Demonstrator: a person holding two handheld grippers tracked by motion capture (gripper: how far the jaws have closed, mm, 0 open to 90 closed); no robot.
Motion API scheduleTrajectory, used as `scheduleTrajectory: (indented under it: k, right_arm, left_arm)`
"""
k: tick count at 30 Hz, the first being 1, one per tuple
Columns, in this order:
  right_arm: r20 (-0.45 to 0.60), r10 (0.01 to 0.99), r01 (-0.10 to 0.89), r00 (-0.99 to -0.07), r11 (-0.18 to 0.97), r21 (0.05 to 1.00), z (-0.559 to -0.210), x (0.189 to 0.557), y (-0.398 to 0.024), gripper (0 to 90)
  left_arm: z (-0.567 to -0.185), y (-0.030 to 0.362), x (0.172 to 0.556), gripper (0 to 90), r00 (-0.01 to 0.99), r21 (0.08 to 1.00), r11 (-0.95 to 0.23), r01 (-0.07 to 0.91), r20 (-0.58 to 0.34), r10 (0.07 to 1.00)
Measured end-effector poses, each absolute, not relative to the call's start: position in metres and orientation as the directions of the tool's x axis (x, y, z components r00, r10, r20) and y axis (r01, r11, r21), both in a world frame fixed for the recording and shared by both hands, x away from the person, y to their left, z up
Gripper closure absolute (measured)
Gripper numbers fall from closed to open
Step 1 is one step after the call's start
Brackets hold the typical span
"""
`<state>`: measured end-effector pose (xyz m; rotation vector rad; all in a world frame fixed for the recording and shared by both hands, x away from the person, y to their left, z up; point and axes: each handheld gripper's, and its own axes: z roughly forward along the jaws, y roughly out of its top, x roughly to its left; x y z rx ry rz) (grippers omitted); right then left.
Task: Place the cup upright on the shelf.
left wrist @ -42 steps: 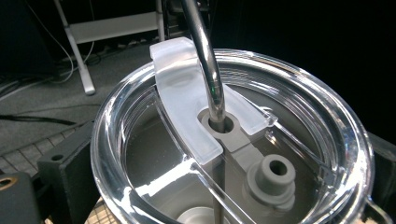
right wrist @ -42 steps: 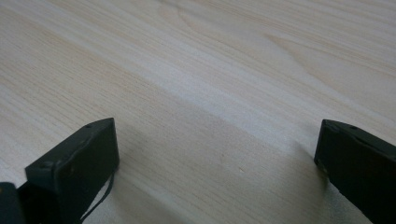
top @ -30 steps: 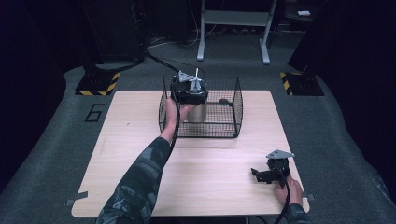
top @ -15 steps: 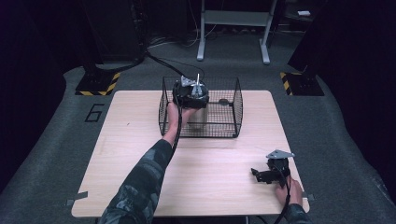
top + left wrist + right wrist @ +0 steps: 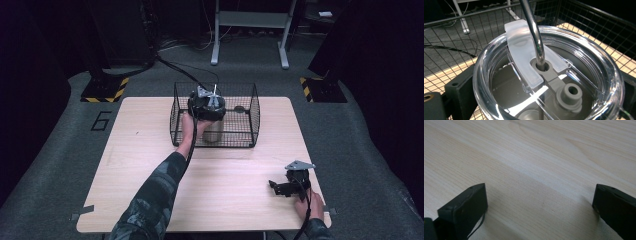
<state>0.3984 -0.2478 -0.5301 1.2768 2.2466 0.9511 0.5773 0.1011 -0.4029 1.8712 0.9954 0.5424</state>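
A steel tumbler (image 5: 215, 132) with a clear lid (image 5: 584, 50) and a bent metal straw (image 5: 533, 30) stands inside the black wire basket (image 5: 253, 120) at the table's far middle. My left gripper (image 5: 206, 106) comes down on it from above and is shut on the tumbler, with one black finger (image 5: 456, 92) on each side of the lid. My right gripper (image 5: 273, 187) lies on the table near the front right corner. In the right gripper view it (image 5: 540, 197) is open, with only bare wood between its fingers (image 5: 464, 210).
The basket sits on a light wooden table (image 5: 150, 165) and has a small dark object (image 5: 240, 108) on its floor at the back right. Dark carpet surrounds the table. A metal stand (image 5: 250, 30) and black-and-yellow floor markers (image 5: 107, 90) lie beyond it.
My left gripper has sunk lower into the basket with the tumbler. The right gripper has stayed where it was.
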Motion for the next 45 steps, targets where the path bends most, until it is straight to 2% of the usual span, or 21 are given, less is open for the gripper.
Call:
scheduleTrajectory:
  k: [27, 45]
  right_arm:
    - [0.000, 0.859, 0.598, -0.511, 0.356, 0.718, -0.530, 0.398, -0.248, 0.0]
    - [-0.002, 0.859, 0.596, -0.512, 0.357, 0.720, -0.530, 0.398, -0.248, 0.0]
  left_arm:
    - [-0.415, 0.110, 0.569, 3.8, 0.631, 0.878, -0.308, 0.366, 0.009, 0.776]
    - [-0.411, 0.111, 0.564, 3.1, 0.629, 0.868, -0.318, 0.381, 0.009, 0.777]
